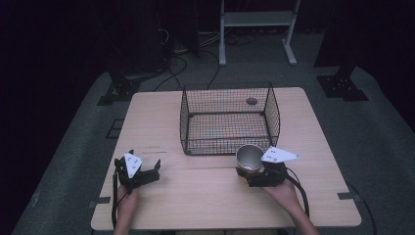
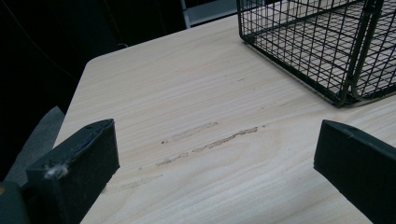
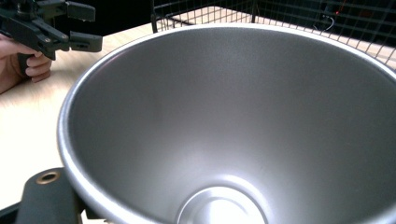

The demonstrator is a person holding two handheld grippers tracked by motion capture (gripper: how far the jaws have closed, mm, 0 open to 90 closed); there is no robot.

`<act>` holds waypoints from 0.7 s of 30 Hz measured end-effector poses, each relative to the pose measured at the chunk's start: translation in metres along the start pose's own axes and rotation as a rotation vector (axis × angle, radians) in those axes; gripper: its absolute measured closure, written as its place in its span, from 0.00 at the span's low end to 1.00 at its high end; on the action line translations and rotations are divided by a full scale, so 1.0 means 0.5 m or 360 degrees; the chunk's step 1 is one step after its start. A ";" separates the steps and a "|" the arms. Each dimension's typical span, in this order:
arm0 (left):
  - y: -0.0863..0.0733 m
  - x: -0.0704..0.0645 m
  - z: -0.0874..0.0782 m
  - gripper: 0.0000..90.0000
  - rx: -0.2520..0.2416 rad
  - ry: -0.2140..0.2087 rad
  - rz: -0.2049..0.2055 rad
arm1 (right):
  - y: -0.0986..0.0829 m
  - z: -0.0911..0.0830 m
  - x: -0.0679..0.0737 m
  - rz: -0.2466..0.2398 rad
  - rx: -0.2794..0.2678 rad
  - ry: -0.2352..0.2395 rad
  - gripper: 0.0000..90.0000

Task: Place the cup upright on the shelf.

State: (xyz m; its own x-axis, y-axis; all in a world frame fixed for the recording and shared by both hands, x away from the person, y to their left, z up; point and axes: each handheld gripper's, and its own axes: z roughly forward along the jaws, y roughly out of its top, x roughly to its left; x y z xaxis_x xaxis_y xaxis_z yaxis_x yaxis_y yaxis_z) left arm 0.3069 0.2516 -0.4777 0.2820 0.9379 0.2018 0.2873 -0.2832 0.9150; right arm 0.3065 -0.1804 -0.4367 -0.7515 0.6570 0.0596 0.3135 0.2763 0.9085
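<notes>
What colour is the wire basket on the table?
Black; the wire basket shows best in the high view.

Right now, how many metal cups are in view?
1. A single cup sits at the right gripper, just in front of the wire basket; its open mouth faces the right gripper view. The basket looks empty.

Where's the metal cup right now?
In the high view, the metal cup sits at the right gripper, just in front of the wire basket, right of the table's centre.
</notes>
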 end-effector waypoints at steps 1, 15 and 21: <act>0.000 0.000 0.000 0.00 0.0000 0.0000 0.0000 | 0.006 -0.006 -0.003 -0.0001 0.0005 0.0005 0.17; 0.000 0.000 0.000 0.00 0.0002 0.0000 0.0003 | 0.090 -0.036 -0.039 -0.0010 0.0039 0.0188 0.17; 0.000 0.001 0.000 0.00 -0.0003 -0.0003 -0.0007 | 0.128 -0.031 -0.050 -0.0015 0.0019 0.0277 0.17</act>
State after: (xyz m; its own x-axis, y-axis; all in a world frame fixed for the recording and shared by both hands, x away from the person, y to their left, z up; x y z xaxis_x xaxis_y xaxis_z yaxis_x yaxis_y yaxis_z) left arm 0.3072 0.2521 -0.4777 0.2827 0.9387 0.1970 0.2869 -0.2788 0.9165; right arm 0.3361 -0.1901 -0.3735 -0.8433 0.5233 0.1224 0.3119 0.2911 0.9044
